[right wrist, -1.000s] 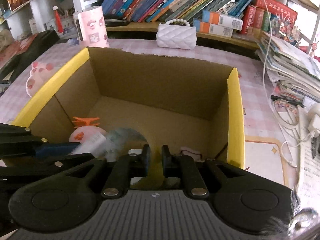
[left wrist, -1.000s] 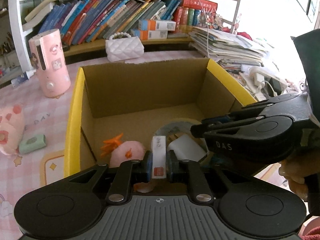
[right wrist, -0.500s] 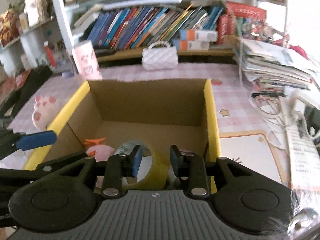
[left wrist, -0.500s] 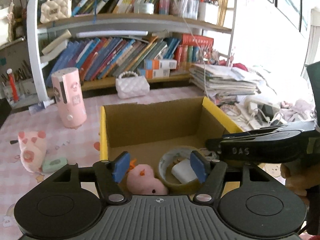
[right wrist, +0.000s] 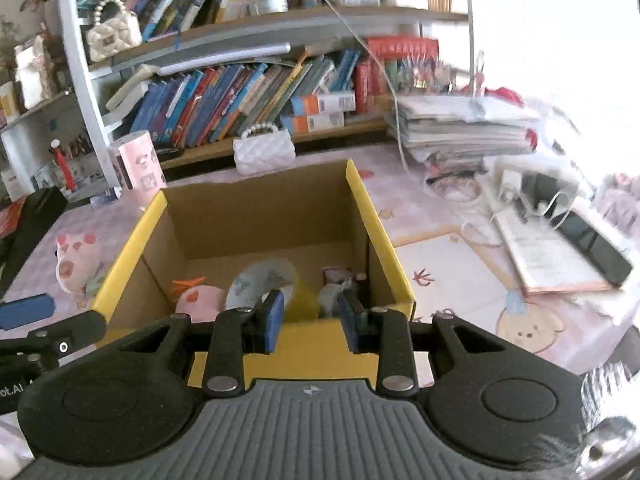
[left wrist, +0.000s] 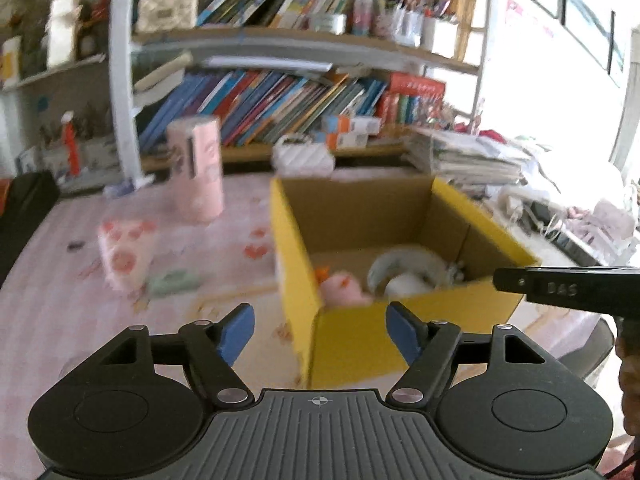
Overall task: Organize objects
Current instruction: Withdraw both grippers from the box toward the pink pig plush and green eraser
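- The left claw (left wrist: 320, 330) was spread wide and held nothing, its blue-padded fingers (left wrist: 236, 332) at the lower middle of the frame, in front of the near yellow wall of the box.
- The right claw (right wrist: 310, 322) was released too, with a narrower gap and nothing between the pads, low in the centre of its frame just before the box's near rim.
- The open yellow cardboard box with a brown inside (right wrist: 384, 236) stood on the pink patterned bench (right wrist: 440, 216), mid-frame.
- Inside it lay a pink plush toy with an orange tuft (right wrist: 198, 298) at the lower left, a roll of tape (right wrist: 262, 280) beside it in the middle, and a small greyish item at the right wall, too unclear to name.
- Left of the box, on the bench, lay a pink-and-white plush pig (right wrist: 74, 258); a pink cylindrical canister (right wrist: 138, 168) stood upright at the upper left.
- A white quilted handbag with a pearl handle (right wrist: 264, 150) sat behind the box, below the bookshelf (right wrist: 240, 96).
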Motion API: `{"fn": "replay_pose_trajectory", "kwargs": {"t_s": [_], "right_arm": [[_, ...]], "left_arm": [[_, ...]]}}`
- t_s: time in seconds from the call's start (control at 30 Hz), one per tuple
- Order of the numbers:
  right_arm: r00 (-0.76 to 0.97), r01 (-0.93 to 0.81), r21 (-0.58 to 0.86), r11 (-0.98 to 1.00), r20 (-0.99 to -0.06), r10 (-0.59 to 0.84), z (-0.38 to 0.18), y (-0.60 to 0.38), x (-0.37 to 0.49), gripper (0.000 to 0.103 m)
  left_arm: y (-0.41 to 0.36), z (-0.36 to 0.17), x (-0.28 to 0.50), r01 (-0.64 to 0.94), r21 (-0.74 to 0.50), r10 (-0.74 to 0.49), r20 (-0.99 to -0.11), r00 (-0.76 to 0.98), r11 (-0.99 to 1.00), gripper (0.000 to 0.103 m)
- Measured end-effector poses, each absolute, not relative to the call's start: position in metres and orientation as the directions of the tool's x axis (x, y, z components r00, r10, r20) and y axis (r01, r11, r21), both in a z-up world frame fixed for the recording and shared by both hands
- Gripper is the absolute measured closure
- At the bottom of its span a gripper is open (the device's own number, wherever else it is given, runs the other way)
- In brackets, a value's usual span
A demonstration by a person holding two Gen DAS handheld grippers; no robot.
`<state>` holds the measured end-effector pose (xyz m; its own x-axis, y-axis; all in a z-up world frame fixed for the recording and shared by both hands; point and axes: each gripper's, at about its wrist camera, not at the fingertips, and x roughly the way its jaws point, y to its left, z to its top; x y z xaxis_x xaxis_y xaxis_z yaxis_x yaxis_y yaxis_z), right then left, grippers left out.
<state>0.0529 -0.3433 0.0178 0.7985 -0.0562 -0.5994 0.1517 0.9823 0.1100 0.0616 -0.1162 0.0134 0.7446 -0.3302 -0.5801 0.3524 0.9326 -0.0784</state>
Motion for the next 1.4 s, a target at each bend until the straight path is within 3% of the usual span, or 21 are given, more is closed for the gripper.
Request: {"fn": "replay_pose_trajectory", "kwargs": {"t_s": [0.4, 0.8, 1.4], "right_arm": [[0.718, 0.115, 0.117, 0.986, -0.696, -0.001, -0.012, -0.267, 0.011, 0.074], [0.683, 0.04, 0.145, 0.989, -0.726, 0.079, -0.026, -0.208, -0.012, 0.07], [0.693, -0.133, 0.145, 0.98, -0.694, 0.197, -0.015, -0.138, -0.014, 0.063]], "left_arm": [[-0.059, -0.005, 0.024, 0.328, -0.082, -0.297, -0.663, 0.687, 0.941, 0.027], [-0.009, -0.016, -0.004, 0.272, -0.074, -0.243, -0.707, 0.664, 0.959, 0.023], [0.054, -0.003, -0.027, 0.139, -0.062, -0.144, -0.671, 0.727, 0.988, 0.022]]}}
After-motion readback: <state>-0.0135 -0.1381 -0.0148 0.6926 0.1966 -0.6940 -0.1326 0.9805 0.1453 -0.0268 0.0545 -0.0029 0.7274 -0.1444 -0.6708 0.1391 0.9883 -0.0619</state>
